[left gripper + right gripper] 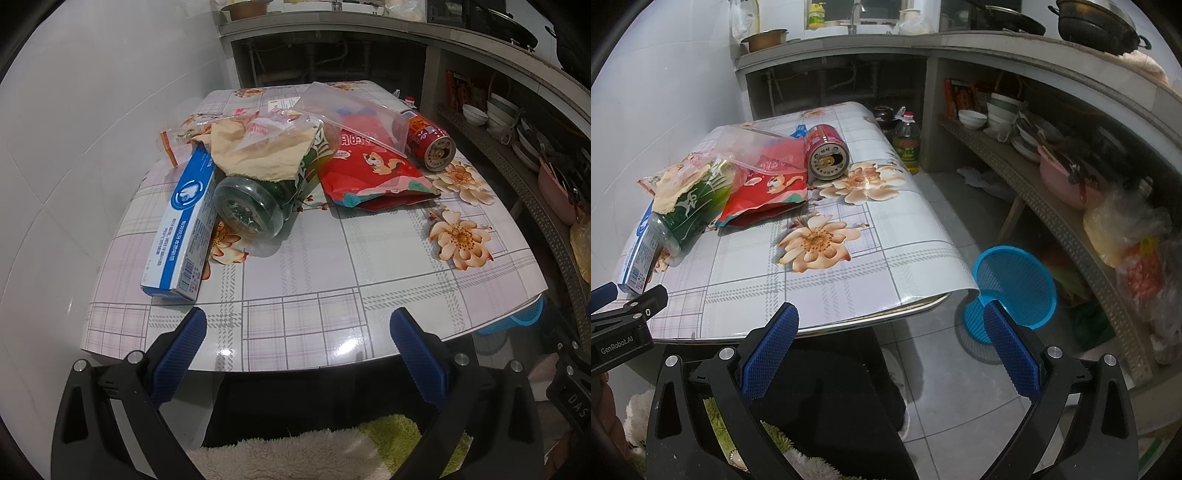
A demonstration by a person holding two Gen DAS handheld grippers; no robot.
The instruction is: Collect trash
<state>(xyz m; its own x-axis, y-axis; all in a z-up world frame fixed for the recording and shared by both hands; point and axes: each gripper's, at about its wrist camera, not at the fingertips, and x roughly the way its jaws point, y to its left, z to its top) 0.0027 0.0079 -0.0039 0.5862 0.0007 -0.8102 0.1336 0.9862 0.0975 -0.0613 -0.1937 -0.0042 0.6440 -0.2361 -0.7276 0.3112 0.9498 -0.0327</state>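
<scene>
Right wrist view, both fingers wide, empty, blue basket (1015, 284) beside table (849, 280)

"GenRobot.AI" on left gripper (602, 295)

Left gripper (297, 325): black plastic frame, two fingers (183, 354) faced with blue knurled pads, silver round screw heads at the pivots, triangular cut-outs in the arms. Right gripper (891, 321): identical build, blue textured pads (1010, 350) on black arms, silver screws. In the right wrist view the left unit's black body carries white "GenRobot.AI" lettering.
</scene>
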